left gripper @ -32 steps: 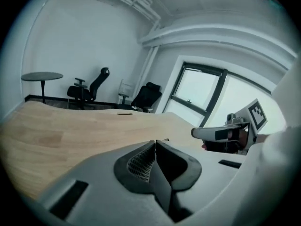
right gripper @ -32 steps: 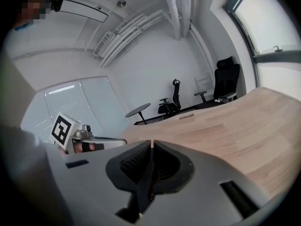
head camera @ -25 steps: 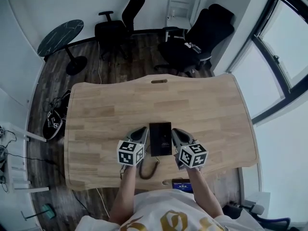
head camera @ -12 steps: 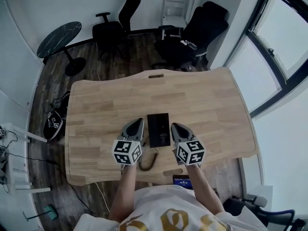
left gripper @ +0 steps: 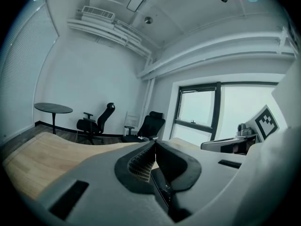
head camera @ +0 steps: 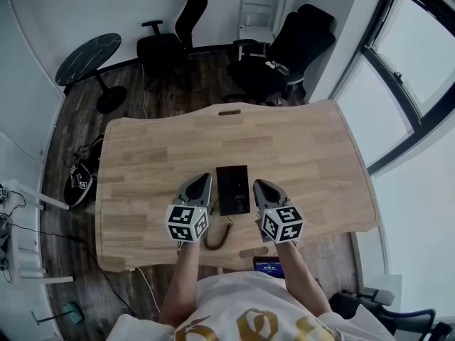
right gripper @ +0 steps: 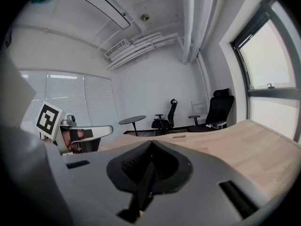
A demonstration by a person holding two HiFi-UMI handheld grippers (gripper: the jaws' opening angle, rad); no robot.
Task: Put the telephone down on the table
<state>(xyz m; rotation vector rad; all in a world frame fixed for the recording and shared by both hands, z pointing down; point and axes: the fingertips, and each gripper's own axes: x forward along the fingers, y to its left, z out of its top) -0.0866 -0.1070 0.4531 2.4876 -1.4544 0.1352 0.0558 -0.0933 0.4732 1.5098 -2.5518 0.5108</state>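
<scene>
Left claw (head camera: 202, 180) and right claw (head camera: 258, 184), both closed on nothing, hover beside the flat black rectangular telephone (head camera: 233, 189) lying on the pale wooden bench (head camera: 142, 155), its long axis running twelve to six, left claw at its nine o'clock, right at three, equally near, coiled cord (head camera: 220, 237) trailing toward six.

1. The light wooden table (head camera: 142, 162) has a rounded outline, with a narrow slot (head camera: 229, 111) near its far edge.
2. A black telephone (head camera: 233, 189) lies flat on it, toward the near edge.
3. A coiled cord (head camera: 227, 227) curls from the telephone toward the near edge.
</scene>
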